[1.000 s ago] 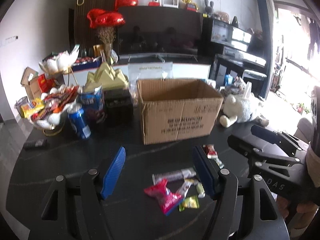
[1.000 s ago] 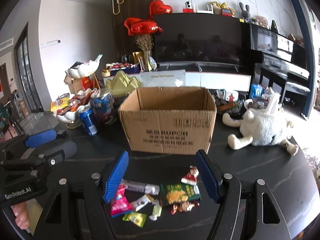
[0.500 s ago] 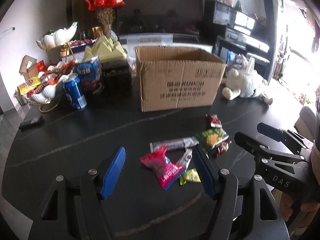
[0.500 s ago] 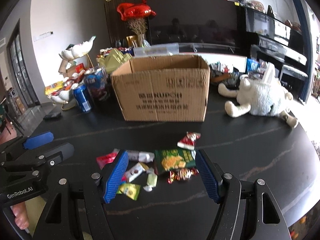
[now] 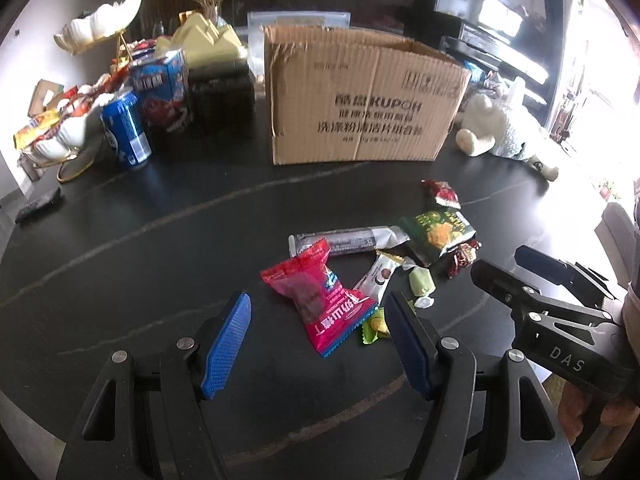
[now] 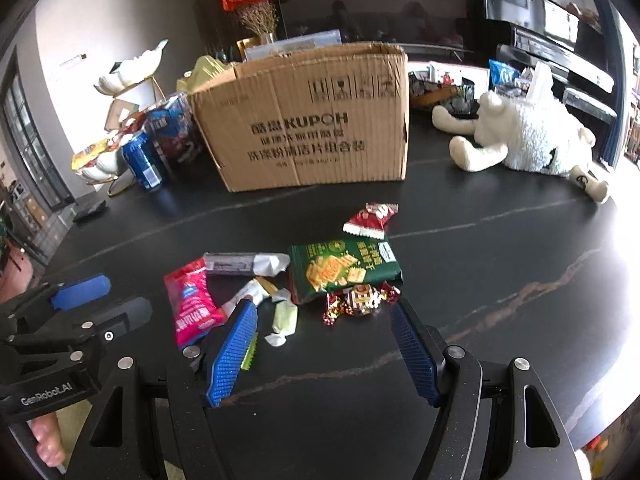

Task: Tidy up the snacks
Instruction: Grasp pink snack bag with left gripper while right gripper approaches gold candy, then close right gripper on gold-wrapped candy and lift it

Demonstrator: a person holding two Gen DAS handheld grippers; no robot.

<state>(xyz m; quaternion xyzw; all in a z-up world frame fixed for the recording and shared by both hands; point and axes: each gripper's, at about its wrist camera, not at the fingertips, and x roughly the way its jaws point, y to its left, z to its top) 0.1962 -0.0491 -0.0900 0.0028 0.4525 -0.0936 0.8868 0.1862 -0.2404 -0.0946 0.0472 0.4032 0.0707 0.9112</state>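
Loose snacks lie on the black table in front of an open cardboard box [image 5: 360, 96] [image 6: 312, 120]. A pink packet [image 5: 316, 300] [image 6: 190, 300] lies just ahead of my open, empty left gripper [image 5: 318, 312]. A green cracker pack [image 6: 344, 270] [image 5: 438, 232], a grey bar [image 6: 246, 263] [image 5: 344, 239], a red packet [image 6: 370, 219], a pale green candy [image 6: 285, 317] and a red foil candy [image 6: 360, 299] lie ahead of my open, empty right gripper [image 6: 324, 312].
A blue can [image 5: 126, 130] [image 6: 143, 160], a blue snack box [image 5: 162, 88] and a white bowl of snacks [image 5: 60, 136] stand left of the box. A white plush toy [image 6: 528, 136] [image 5: 500, 128] lies to the right. A dark object [image 5: 38, 205] lies far left.
Both grippers have tilted down and moved closer to the pile of snacks. The snacks now sit nearer the fingertips. Both stay open.
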